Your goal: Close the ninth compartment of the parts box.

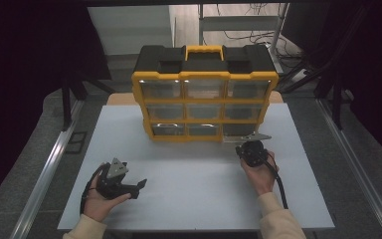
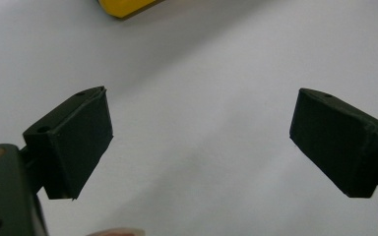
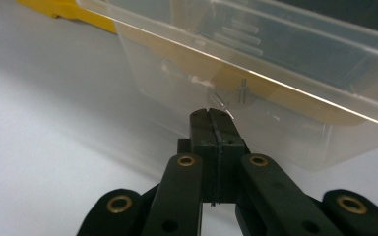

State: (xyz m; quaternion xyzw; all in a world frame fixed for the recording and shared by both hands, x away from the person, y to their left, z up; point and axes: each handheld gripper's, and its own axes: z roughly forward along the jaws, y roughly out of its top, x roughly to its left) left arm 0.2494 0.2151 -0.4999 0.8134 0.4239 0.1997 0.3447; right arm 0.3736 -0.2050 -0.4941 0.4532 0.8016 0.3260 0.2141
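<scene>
Right gripper view: hand-held gripper clamped on clear drawer edge.

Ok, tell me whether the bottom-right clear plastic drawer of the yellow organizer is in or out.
Partly out: the clear plastic drawer juts from the yellow organizer, its front pinched by the shut right hand-held gripper.

The right gripper is rising from the bottom edge, its two black jaws pressing flat together with only a thin seam showing between them. Their tips are meeting the front wall of a clear plastic drawer, pinching a small tab on it. The drawer is stretching across the upper part of the view, tilting down to the right. A few small metal screws are lying inside it, just beyond the tips. Yellow plastic is showing at the top left, and the pale table is spreading beneath.
</scene>
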